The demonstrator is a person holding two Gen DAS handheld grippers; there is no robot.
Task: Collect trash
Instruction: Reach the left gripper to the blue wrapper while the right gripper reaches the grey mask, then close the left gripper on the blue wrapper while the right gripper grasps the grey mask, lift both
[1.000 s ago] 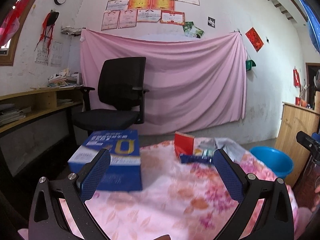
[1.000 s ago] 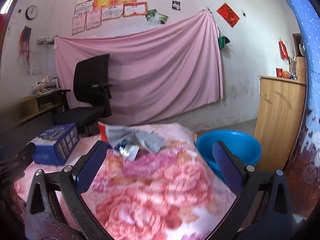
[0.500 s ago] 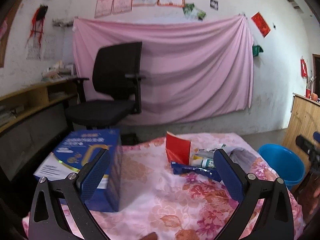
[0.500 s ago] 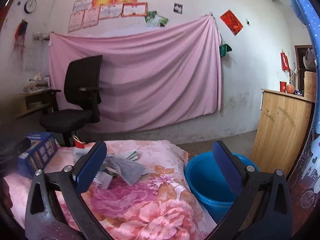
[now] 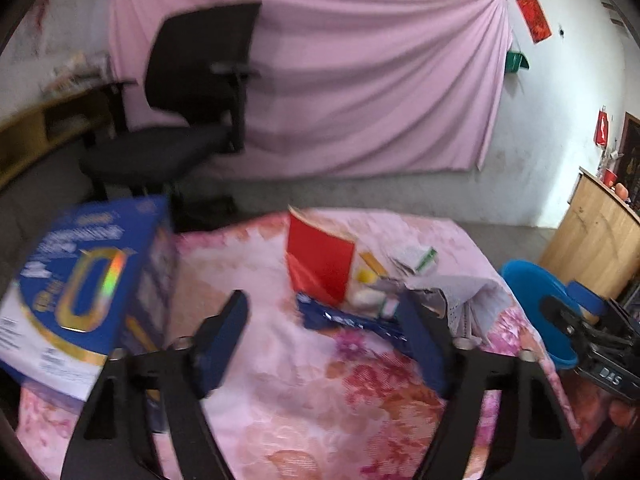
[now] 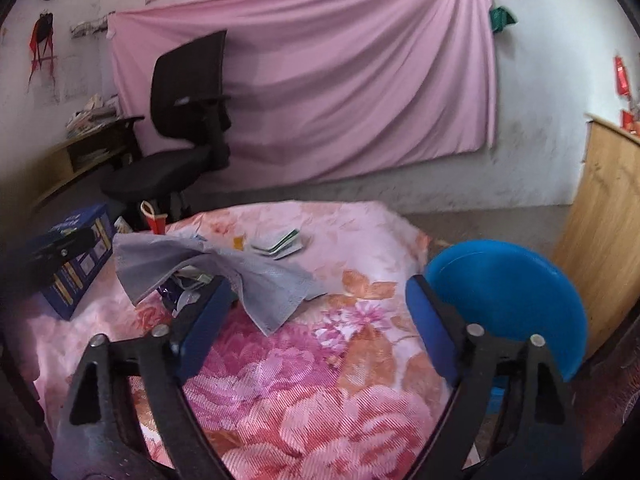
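Both tongs, left [image 5: 324, 336] and right [image 6: 318, 316], are spread apart, holding nothing. The trash pile [image 5: 360, 292] lies mid-counter [image 5: 280, 380]: red packet [image 5: 320, 260], blue wrapper [image 5: 352, 322], grey cloth [image 6: 248, 276] draped over part. A blue box [image 5: 88, 280] stands left; a blue basin [image 6: 508, 296] sits right. Box lettering is blurred.

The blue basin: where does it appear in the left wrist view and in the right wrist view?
Left wrist view: the blue basin sits at the right edge, beyond the floral cloth, partly hidden by the other gripper.
Right wrist view: lower right, behind the right finger.
Shared landmark: the grey cloth on the trash pile.
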